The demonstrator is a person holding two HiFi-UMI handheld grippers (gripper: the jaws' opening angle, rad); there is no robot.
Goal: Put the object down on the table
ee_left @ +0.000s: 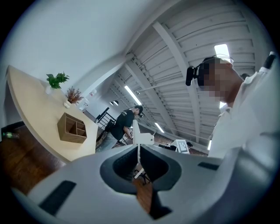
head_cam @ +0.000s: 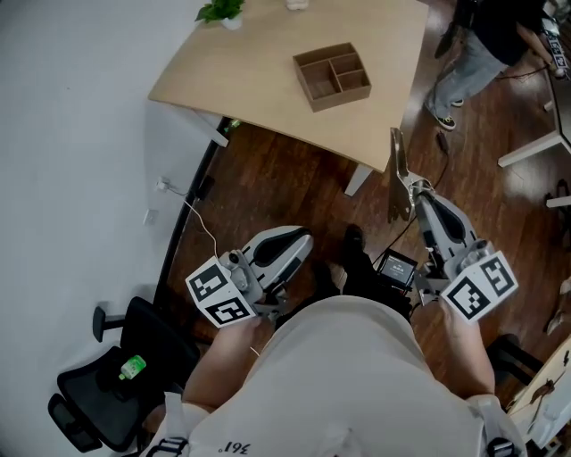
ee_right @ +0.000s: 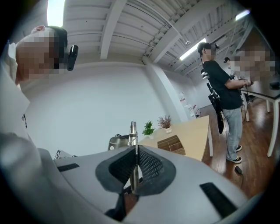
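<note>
Left gripper (head_cam: 301,241), lower centre of head view: jaws pressed together, nothing seen in them. In its own view (ee_left: 139,151) only a pale sliver shows at the seam, probably background.

Right gripper (head_cam: 419,198), right of centre: jaws pinch a thin metal utensil (head_cam: 396,174) by its lower end. In the right gripper view (ee_right: 134,151) the utensil (ee_right: 133,131) stands up as a narrow strip from between the ridged pads. Exact kind of utensil can't be told.

The utensil is in the air over the wood floor (head_cam: 268,192), its tip just short of the table's near edge. It is not down yet.

Handling, as a guess: light, stiff, not fragile, slick steel. Held at one end, it could swivel in the pads. A grip nearer the middle, across the flat faces, would be steadier. It should be laid flat, since it may skid or clatter.

Table (head_cam: 268,71), upper centre: mostly bare. Divided wooden box (head_cam: 332,76) mid-table, plant (head_cam: 221,11) at far left corner. A bystander (head_cam: 473,54) at upper right.
</note>
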